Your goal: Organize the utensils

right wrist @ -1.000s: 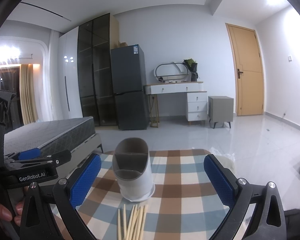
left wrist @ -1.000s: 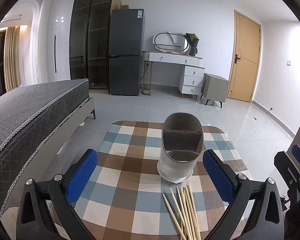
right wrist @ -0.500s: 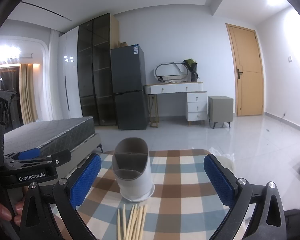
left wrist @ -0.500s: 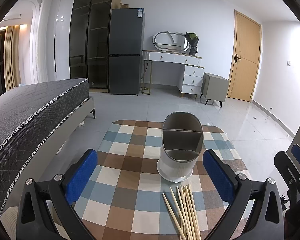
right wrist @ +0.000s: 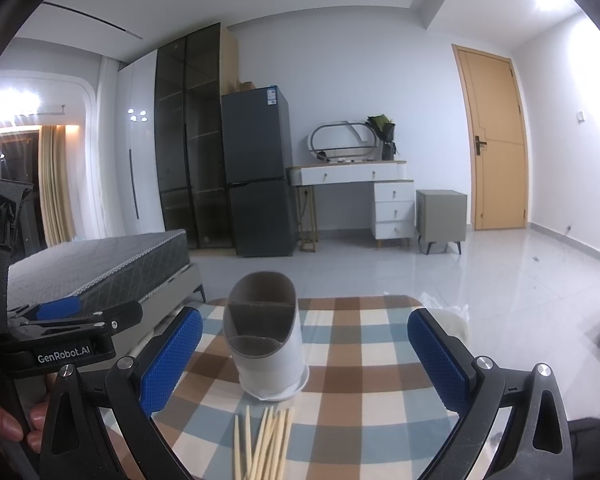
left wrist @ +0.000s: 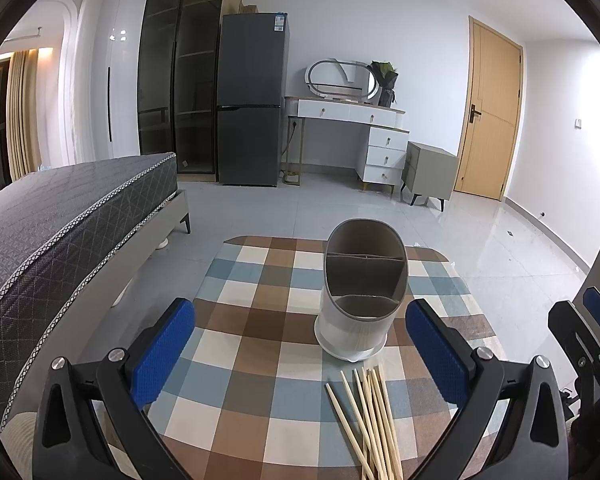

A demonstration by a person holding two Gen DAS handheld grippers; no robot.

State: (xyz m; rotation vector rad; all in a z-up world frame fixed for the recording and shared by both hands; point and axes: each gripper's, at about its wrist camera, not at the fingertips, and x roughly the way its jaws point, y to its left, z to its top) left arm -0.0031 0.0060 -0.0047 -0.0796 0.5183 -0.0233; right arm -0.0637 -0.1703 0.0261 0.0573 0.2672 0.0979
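A grey-and-white utensil holder with divided compartments stands empty on a checked tablecloth. It also shows in the right wrist view. Several wooden chopsticks lie loose on the cloth just in front of it, and show in the right wrist view too. My left gripper is open and empty, held above the cloth to the left of the chopsticks. My right gripper is open and empty, with the holder between its fingers further ahead.
A grey bed runs along the left of the table. The table's far edge drops to a tiled floor. A fridge, a dressing table and a door stand at the far wall.
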